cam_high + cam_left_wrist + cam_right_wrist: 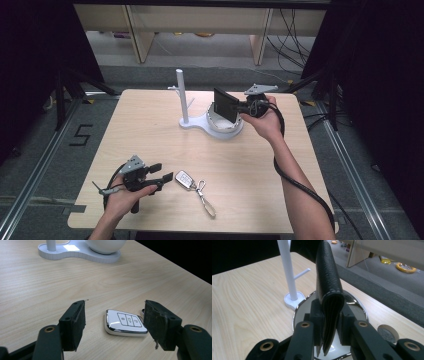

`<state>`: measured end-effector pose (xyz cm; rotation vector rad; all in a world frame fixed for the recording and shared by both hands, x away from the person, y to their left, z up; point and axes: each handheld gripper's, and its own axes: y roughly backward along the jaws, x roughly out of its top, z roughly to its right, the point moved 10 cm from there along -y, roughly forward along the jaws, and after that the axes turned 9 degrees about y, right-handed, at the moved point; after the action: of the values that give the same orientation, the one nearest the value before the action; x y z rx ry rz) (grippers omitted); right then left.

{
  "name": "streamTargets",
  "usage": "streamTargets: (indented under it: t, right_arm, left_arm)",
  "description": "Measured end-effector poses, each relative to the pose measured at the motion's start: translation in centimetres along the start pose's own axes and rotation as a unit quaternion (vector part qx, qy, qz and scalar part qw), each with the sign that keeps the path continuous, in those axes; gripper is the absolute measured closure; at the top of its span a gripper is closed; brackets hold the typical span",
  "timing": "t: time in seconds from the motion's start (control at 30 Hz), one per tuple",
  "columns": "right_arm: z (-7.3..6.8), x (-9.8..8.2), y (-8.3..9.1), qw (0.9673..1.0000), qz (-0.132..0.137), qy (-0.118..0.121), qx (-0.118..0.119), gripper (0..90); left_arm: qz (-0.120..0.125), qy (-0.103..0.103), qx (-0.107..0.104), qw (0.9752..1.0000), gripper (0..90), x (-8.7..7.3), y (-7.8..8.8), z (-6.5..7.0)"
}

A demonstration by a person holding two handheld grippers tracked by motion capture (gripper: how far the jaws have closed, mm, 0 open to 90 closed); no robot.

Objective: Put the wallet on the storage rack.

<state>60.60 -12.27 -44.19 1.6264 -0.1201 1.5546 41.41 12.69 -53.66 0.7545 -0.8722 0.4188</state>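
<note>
A black leather wallet (226, 105) (327, 277) is held on edge over the white bowl (223, 125) (352, 302) of a white stand with an upright post (182, 96) (286, 267). My right gripper (239, 108) (329, 322) is shut on the wallet's lower end, above the bowl's shiny inside. A white car key fob (183, 179) (125, 323) with a ring and clip (205, 197) lies near the table's front. My left gripper (165, 172) (115, 326) rests low on the table, open, its jaws standing either side of the fob without touching it.
The light wooden table (150, 130) has a round cable hole (388, 333) close to the bowl. Dark floor, tripod legs and cables surround the table; wooden furniture legs (140, 35) stand behind it.
</note>
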Motion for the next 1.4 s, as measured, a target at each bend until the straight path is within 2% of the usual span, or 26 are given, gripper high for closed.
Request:
streamTargets:
  t: [0.03,0.1,0.13,0.17,0.23,0.27,0.3,0.37,0.4,0.53,0.63,0.7,0.73,0.77,0.83,0.93,1.0,1.03,1.07,1.13,1.17,1.2,1.27,1.3,1.4]
  right_arm:
    - [0.1,-0.2,-0.1,1.0,-0.002,0.002,0.001,78.4]
    - [0.4,-0.5,-0.4,1.0,-0.004,-0.002,-0.006,78.3]
    - [0.2,-0.7,-0.5,0.9999,-0.008,-0.009,0.0,78.3]
    - [0.5,-0.8,-0.7,1.0,-0.003,-0.003,-0.007,78.3]
    - [0.5,-0.9,-0.9,1.0,-0.002,-0.001,-0.004,78.2]
    - [0.5,-1.1,-0.9,0.9999,-0.007,-0.009,-0.006,78.3]
    - [0.5,-1.1,-1.2,0.9999,0.002,-0.014,-0.007,78.2]
    - [0.6,-1.2,-1.2,0.9999,-0.001,-0.011,-0.007,78.2]
    - [0.4,-1.2,-1.6,0.9997,0.006,-0.023,0.0,78.2]
    - [0.5,-1.3,-1.8,0.9996,0.007,-0.028,-0.003,78.2]
    - [0.5,-1.5,-2.1,0.9998,-0.003,-0.022,-0.003,78.2]
    - [0.4,-1.3,-2.4,0.9996,0.003,-0.026,-0.001,78.2]
    - [0.5,-1.4,-2.4,0.9998,-0.001,-0.021,-0.003,78.1]
    - [0.3,-1.7,-2.7,0.9996,-0.009,-0.025,0.0,77.7]
    - [0.5,-1.9,-3.0,0.9997,-0.006,-0.023,-0.006,77.4]
    - [0.5,-2.5,-3.2,0.9994,-0.012,-0.033,0.0,75.1]
    - [0.8,-2.7,-3.3,0.9991,-0.016,-0.038,-0.009,68.7]
    - [0.8,-2.8,-3.2,0.9985,-0.02,-0.049,-0.013,66.7]
    - [0.8,-2.8,-3.2,0.9985,-0.02,-0.049,-0.013,66.7]
    - [1.6,-2.8,-2.9,0.998,-0.027,-0.048,-0.03,61.2]
    - [1.5,-2.8,-2.8,0.9975,-0.026,-0.06,-0.029,60.6]
    - [1.5,-2.8,-2.8,0.9975,-0.026,-0.06,-0.029,60.6]
    - [2.2,-2.8,-2.5,0.9969,-0.025,-0.058,-0.048,61.1]
    - [2.3,-2.9,-2.3,0.9959,-0.032,-0.068,-0.05,61.7]
    - [2.2,-3.1,-2.2,0.9956,-0.037,-0.07,-0.05,62.1]
  left_arm:
    - [0.005,0.001,-0.008,1.0,33.6,0.0,-0.1,0.1]
    - [0.002,0.0,-0.006,1.0,33.5,0.0,-0.1,0.1]
    - [0.003,0.001,-0.007,1.0,33.5,0.0,-0.1,0.1]
    - [0.003,0.002,-0.008,1.0,33.5,0.0,-0.2,0.1]
    - [0.003,0.003,-0.008,1.0,33.4,0.0,-0.2,0.1]
    - [0.003,0.004,-0.006,1.0,33.4,0.0,-0.2,0.1]
    - [0.003,0.004,-0.004,1.0,33.4,0.0,-0.2,0.0]
    - [0.003,0.004,-0.008,1.0,33.3,0.0,-0.2,0.1]
    - [0.003,0.004,-0.007,1.0,33.3,0.0,-0.2,0.1]
    - [0.003,0.004,-0.007,1.0,33.3,-0.1,-0.2,0.0]
    - [-0.001,0.002,-0.006,1.0,33.3,-0.2,-0.3,0.0]
    - [-0.002,0.003,-0.005,1.0,33.3,-0.3,-0.3,0.0]
    - [-0.003,0.003,-0.009,1.0,33.3,-0.3,-0.3,0.1]
    - [-0.002,0.003,-0.008,1.0,33.2,-0.3,-0.3,0.1]
    - [-0.002,0.003,-0.011,0.9999,33.2,-0.3,-0.3,0.2]
    - [-0.003,0.004,-0.007,1.0,33.2,-0.3,-0.3,0.0]
    - [-0.003,0.008,-0.004,1.0,33.2,-0.2,-0.3,0.0]
    - [-0.002,0.008,-0.003,1.0,33.2,-0.2,-0.3,0.0]
    - [-0.002,0.008,-0.003,1.0,33.2,-0.2,-0.3,0.0]
    - [-0.004,0.007,-0.005,1.0,33.1,-0.3,-0.3,0.0]
    - [-0.004,0.006,-0.005,1.0,33.1,-0.3,-0.3,0.1]
    - [-0.004,0.006,-0.005,1.0,33.1,-0.3,-0.3,0.1]
    - [-0.004,0.005,-0.005,1.0,33.0,-0.3,-0.4,0.1]
    - [-0.005,0.004,-0.006,1.0,33.0,-0.3,-0.5,0.1]
    - [-0.006,0.005,-0.005,1.0,33.0,-0.4,-0.5,0.1]
